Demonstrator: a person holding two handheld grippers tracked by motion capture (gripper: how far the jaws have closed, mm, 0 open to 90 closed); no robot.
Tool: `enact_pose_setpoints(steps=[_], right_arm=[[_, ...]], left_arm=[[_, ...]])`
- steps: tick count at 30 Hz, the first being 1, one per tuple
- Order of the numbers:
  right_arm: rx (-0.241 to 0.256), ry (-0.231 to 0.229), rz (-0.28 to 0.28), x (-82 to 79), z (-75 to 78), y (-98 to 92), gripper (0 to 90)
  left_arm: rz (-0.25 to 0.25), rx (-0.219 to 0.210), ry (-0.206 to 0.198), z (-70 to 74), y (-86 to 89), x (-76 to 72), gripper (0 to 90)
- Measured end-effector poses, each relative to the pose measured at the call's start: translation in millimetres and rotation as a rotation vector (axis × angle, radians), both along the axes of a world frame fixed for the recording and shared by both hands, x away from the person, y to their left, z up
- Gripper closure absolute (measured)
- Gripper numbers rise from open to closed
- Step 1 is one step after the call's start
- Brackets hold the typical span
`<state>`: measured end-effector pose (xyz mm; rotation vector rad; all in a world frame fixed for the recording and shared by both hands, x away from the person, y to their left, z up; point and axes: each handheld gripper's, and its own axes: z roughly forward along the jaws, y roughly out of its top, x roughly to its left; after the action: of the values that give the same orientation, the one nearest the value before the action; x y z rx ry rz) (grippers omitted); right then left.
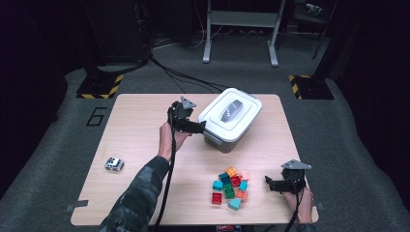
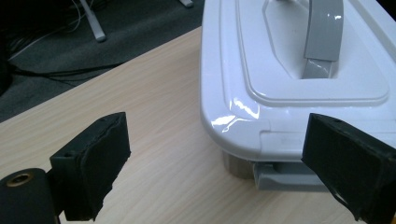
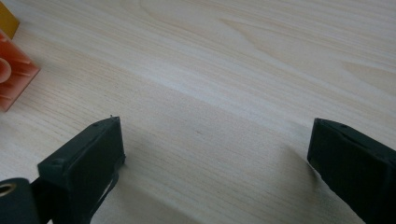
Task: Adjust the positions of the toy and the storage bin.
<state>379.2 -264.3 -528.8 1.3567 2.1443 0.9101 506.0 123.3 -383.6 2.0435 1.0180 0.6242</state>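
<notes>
- Left gripper [image 1: 202, 127]: jaws wide apart, level, aimed toward 3 o'clock at the white lidded box [image 1: 230, 118], apparently just short of touching its near corner.
- Right gripper [image 1: 267, 182]: jaws apart, low over table [image 1: 145, 121], pointing toward 9 o'clock at the brick pile [image 1: 230, 187].

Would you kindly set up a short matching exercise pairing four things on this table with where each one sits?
Things:
1. white plastic storage box with a grey handle
2. small white toy car
3. pile of coloured building bricks
4. left gripper

Places:
A. near the table's left edge, alone
B. toward the front of the table, just left of the right gripper
C. toward the far side of the table, right of centre
D. open at the near left corner of the box lid

Pairs: 1-C, 2-A, 3-B, 4-D
</notes>
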Motion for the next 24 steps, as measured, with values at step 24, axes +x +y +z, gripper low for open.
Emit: enact_pose_setpoints(steps=[24], right_arm=[[0.005, -0.005, 0.001, -0.9, 0.1, -0.5, 5.5]], left_arm=[[-0.042, 0.045, 0.082, -15.0, -36.6, 29.1, 8.3]])
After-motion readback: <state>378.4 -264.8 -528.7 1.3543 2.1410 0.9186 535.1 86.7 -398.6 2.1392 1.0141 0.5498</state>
